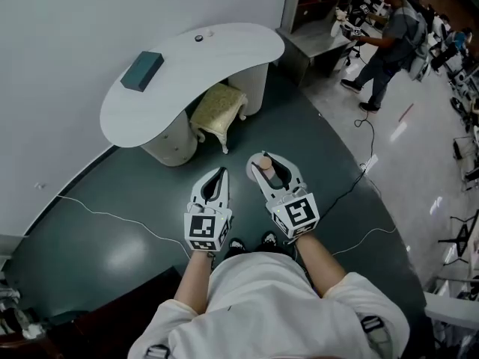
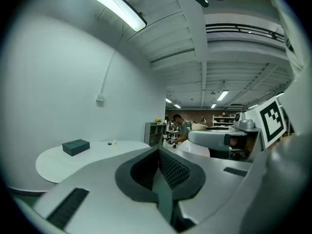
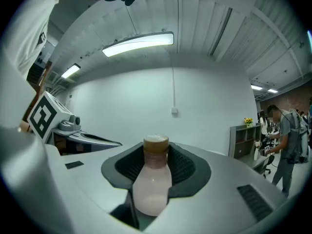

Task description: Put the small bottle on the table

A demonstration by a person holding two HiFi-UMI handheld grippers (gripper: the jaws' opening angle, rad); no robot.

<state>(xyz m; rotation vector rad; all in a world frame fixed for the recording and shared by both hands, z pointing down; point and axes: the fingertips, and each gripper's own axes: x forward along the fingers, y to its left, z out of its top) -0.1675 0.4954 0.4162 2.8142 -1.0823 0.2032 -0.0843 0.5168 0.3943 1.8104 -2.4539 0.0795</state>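
Note:
A small bottle [image 3: 152, 179] with a pale pink body and a tan cap stands upright between the jaws of my right gripper [image 3: 156, 177], which is shut on it. In the head view the small bottle [image 1: 262, 169] shows at the tip of the right gripper [image 1: 271, 172], held above the dark floor. My left gripper [image 1: 216, 184] hangs beside it, shut with nothing between its jaws [image 2: 161, 177]. The white curved table [image 1: 224, 58] stands ahead, some way off; in the left gripper view the table [image 2: 97, 152] lies at the left.
A dark teal box [image 1: 142, 70] and two small items [image 1: 199, 37] lie on the table. A cushioned stool [image 1: 218, 111] stands under it. A thin cable [image 1: 112, 217] runs across the floor. A person [image 1: 385, 40] stands at the far right by a grey shelf [image 1: 314, 21].

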